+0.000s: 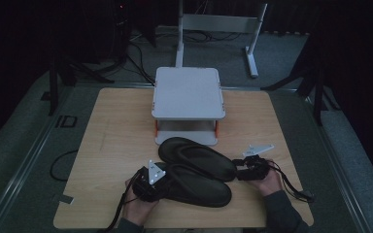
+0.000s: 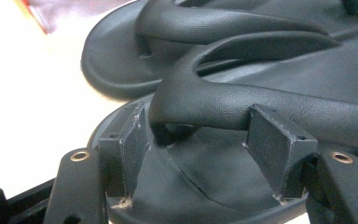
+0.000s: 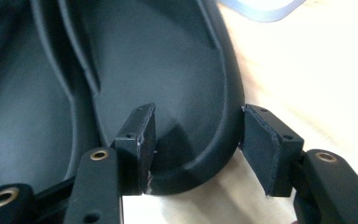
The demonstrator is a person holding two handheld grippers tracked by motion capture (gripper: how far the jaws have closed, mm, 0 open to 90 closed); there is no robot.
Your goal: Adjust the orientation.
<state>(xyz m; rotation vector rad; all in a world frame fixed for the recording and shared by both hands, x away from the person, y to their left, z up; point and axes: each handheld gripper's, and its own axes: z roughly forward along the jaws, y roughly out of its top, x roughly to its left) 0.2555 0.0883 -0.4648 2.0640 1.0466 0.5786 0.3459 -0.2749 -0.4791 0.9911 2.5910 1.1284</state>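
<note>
Two black sandals lie side by side on the wooden table [image 1: 111, 141], the near sandal [image 1: 201, 188] in front of the far sandal [image 1: 194, 154]. My left gripper [image 1: 169, 178] is at the near sandal's left end. In the left gripper view, its jaws stand open on either side of the thick black strap [image 2: 200, 100], above the near sandal's footbed [image 2: 205, 168]. My right gripper [image 1: 237, 171] is at the far sandal's right end. In the right gripper view, it is open [image 3: 198, 135], with the sandal's rounded end [image 3: 186, 116] between the jaws and the right pad [image 3: 256, 149] against the rim.
A grey two-level stand [image 1: 188, 92] with orange posts sits at the table's back middle, just behind the sandals. Cables trail from both grippers toward the table's front. A white frame [image 1: 218, 24] stands on the floor beyond the table. Bare wood lies left and right of the sandals.
</note>
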